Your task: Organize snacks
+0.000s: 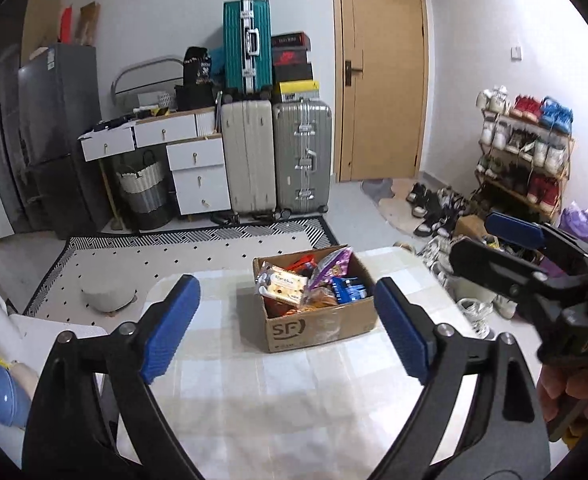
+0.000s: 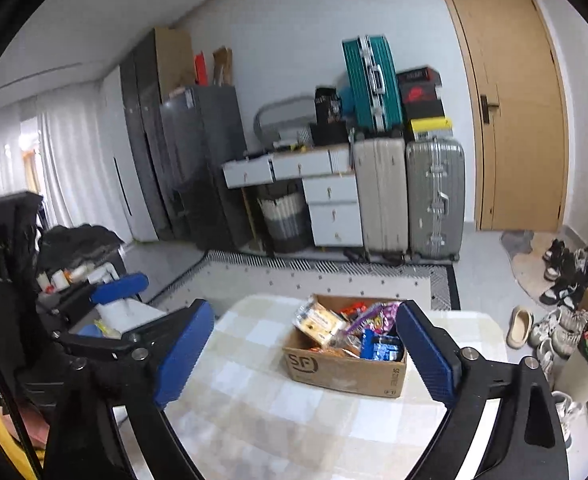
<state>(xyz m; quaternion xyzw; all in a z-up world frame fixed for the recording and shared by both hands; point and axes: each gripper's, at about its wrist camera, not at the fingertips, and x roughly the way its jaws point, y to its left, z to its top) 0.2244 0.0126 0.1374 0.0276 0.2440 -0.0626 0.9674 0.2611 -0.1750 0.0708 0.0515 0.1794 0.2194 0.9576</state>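
The box (image 1: 313, 300) of snacks (image 1: 282, 286) stands on the table (image 1: 254, 392), ahead of both grippers. The left gripper (image 1: 288, 328) and right gripper (image 2: 305, 354) have jaws apart, holding nothing. I would lower one slowly onto the top packet and pinch only its edge.

Three suitcases (image 1: 278, 160) stand by a wooden door (image 1: 381, 72), beside a white drawer desk (image 1: 174, 140).
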